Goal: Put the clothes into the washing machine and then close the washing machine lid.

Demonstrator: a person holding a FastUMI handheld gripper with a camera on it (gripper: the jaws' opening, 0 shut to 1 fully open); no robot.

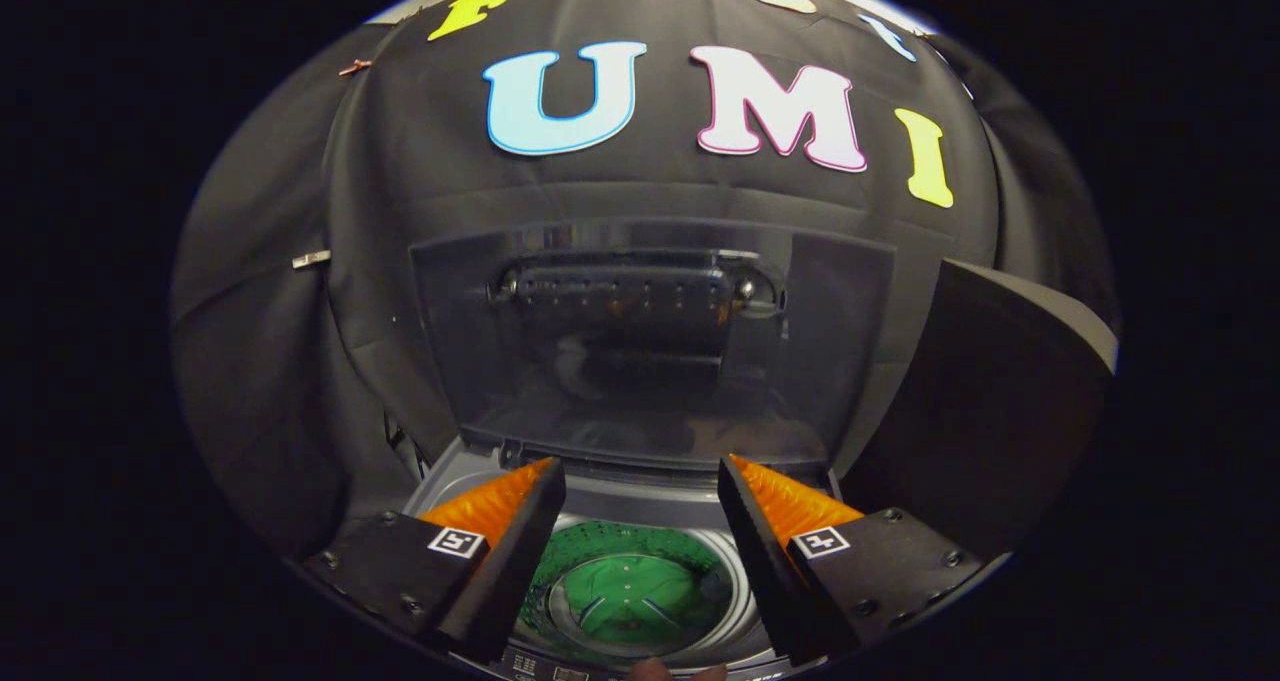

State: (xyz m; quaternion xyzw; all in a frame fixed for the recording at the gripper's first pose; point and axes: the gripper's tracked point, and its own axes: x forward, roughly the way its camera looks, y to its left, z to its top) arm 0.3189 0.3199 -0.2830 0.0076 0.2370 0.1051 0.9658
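We hold the gripper (640, 481) with fingers spread and empty above the washing machine (600, 496), green clothes (625, 591) in its drum, its lid (650, 341) upright beyond

Glossy, see-through plastic lid (650, 351) stands over a shiny perforated metal drum (560, 601) holding soft green cloth (625, 591).

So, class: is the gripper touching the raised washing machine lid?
Apart. In the gripper view the gripper hangs open and empty above the drum; the lid stands upright beyond its fingertips, with the machine's rim visible between them.
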